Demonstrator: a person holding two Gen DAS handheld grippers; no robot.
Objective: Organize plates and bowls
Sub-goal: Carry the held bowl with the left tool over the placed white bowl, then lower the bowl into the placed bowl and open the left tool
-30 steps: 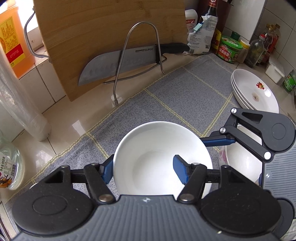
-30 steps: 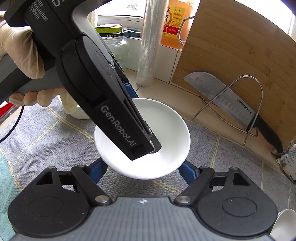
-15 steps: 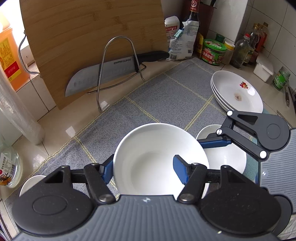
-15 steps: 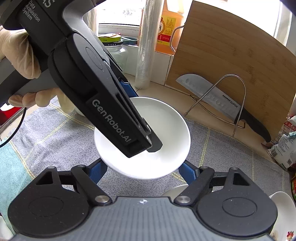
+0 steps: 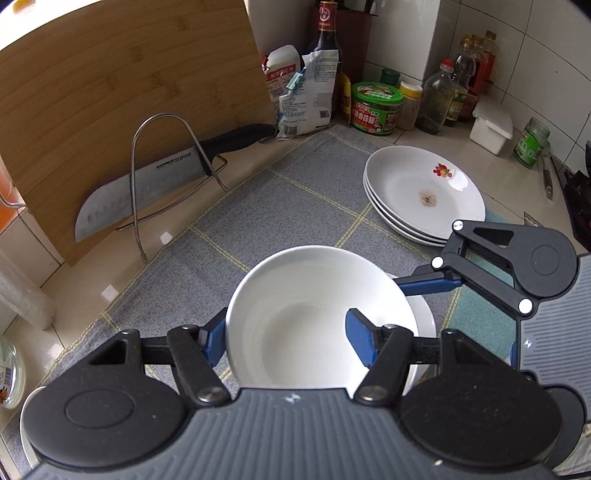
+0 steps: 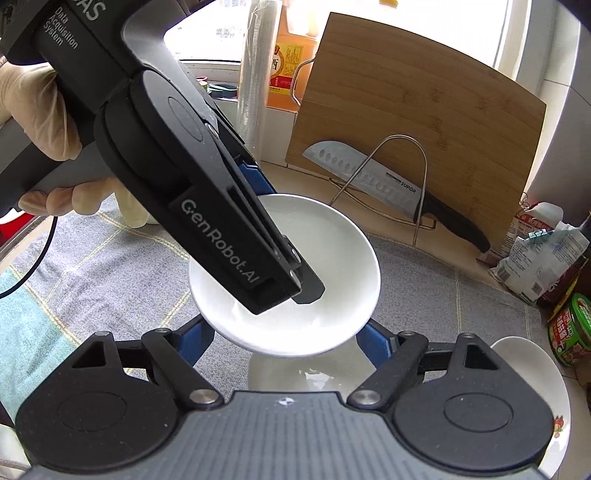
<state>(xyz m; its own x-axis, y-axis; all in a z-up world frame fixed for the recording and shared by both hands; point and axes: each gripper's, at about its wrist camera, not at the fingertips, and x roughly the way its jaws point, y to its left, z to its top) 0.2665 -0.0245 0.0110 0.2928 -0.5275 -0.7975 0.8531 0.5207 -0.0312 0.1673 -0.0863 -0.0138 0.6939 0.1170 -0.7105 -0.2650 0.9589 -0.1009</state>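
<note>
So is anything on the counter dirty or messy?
Yes. The top plate of the stack by the jars has a small brown smudge in its middle, like leftover food, so it may not be clean. The red mark near its rim looks like a printed picture. The bowl looks clean.

Black left gripper (image 6: 258,236) marked "GenRobot.AI", blue jaws, silver screws, ribbed grey housing, pale glove (image 6: 33,110), black cable (image 6: 33,266)

walls: white tile (image 5: 461,22) | counter: beige (image 5: 85,273) | window: bright (image 6: 221,33)
</note>
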